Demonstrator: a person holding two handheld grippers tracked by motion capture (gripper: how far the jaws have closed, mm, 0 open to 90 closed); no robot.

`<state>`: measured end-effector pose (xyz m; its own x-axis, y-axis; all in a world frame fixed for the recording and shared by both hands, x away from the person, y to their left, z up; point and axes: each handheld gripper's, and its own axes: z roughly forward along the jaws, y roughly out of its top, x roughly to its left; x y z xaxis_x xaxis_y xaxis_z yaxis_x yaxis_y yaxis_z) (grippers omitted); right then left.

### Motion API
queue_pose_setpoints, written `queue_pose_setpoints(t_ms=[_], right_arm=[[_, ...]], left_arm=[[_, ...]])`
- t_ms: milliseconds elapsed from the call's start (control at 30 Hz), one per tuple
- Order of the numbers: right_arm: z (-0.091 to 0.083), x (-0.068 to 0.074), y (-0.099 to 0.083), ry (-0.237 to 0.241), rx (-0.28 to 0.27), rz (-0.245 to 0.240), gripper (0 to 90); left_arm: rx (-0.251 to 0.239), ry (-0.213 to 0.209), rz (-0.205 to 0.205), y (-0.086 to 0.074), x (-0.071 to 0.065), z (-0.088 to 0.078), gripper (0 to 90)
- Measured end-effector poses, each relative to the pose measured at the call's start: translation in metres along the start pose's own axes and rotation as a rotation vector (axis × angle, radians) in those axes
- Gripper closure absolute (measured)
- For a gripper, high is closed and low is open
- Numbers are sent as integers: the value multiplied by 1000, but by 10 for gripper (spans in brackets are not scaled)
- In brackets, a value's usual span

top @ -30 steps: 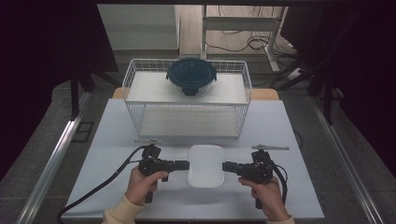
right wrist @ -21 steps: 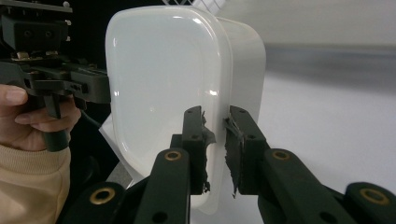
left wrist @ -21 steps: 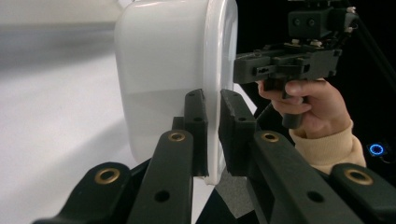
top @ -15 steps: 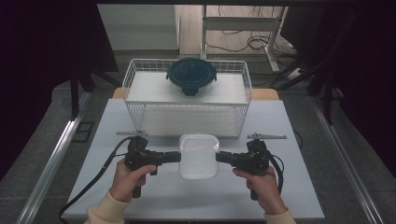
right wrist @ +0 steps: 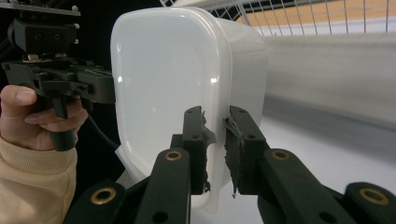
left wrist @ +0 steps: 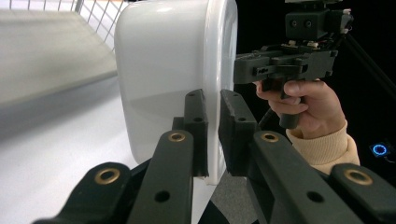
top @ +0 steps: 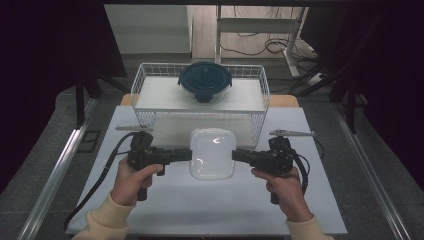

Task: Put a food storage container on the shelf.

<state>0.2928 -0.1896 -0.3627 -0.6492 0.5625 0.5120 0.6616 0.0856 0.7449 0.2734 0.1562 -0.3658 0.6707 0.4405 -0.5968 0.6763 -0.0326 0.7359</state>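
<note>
A white lidded plastic container (top: 212, 152) hangs above the white table (top: 200, 210), carried between both grippers. My left gripper (top: 187, 154) is shut on the rim of its left side, and my right gripper (top: 236, 155) is shut on the rim of its right side. In the left gripper view the jaws pinch the rim of the container (left wrist: 163, 70) at the left gripper (left wrist: 213, 100), with the right gripper (left wrist: 280, 65) and its hand beyond. In the right gripper view the right gripper (right wrist: 215, 116) clamps the rim of the container (right wrist: 177, 70), with the left gripper (right wrist: 60, 79) at the far side.
A white wire basket (top: 145, 80) stands at the back of the table, just behind the held container. A round container with a dark blue lid (top: 205, 81) sits at the basket's far side. Cables trail from both grippers over the table.
Both grippers have risen together with the white container and carried it a little farther from the person, toward the wire basket. The grips look the same.
</note>
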Motion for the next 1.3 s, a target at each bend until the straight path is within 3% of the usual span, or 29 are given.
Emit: queue_pose_setpoints(t_ms=[700, 1300], right_arm=[[-7, 35, 73, -5, -41, -95, 786], [1, 52, 141, -26, -27, -121, 791]], left_arm=[[-71, 20, 71, 62, -20, -34, 821], [-103, 17, 56, 119, -7, -52, 817]])
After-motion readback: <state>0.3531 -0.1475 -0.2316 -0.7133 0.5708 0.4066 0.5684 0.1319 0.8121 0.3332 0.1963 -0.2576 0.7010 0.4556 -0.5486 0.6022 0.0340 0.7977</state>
